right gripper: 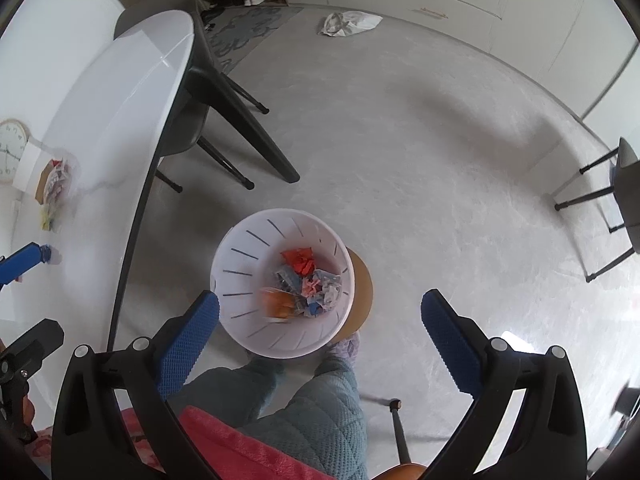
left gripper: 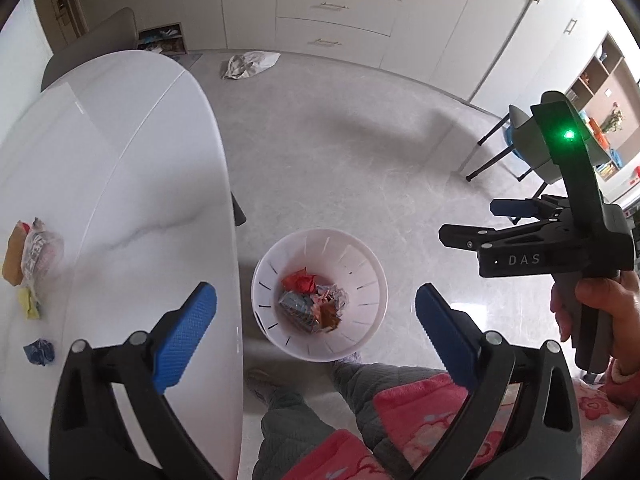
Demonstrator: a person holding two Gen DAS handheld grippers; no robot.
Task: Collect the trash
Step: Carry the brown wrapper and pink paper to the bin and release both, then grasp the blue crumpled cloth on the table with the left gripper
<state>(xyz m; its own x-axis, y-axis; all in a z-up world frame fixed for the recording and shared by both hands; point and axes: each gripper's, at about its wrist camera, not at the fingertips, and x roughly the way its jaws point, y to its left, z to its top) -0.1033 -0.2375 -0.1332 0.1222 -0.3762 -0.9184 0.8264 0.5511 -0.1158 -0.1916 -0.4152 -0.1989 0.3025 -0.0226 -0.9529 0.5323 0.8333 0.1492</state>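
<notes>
A white slotted waste basket (left gripper: 362, 264) stands on the floor beside the table, with crumpled red, blue and orange trash (left gripper: 310, 300) inside; it also shows in the right wrist view (right gripper: 244, 256). My left gripper (left gripper: 316, 326) is open and empty above the basket. My right gripper (right gripper: 320, 322) is open and empty, also above the basket; it also shows in the left wrist view (left gripper: 468, 224) at the right. On the white table (left gripper: 132, 184) lie a clear wrapper bundle (left gripper: 38, 254), a yellow scrap (left gripper: 30, 302) and a blue crumpled ball (left gripper: 40, 352).
A wooden stool (right gripper: 360, 296) stands under the basket. A dark chair (right gripper: 224, 120) is tucked at the table. Another chair (left gripper: 532, 144) stands at the right. A white bag (left gripper: 250, 64) lies on the floor near the cabinets. My legs (left gripper: 320, 420) are below.
</notes>
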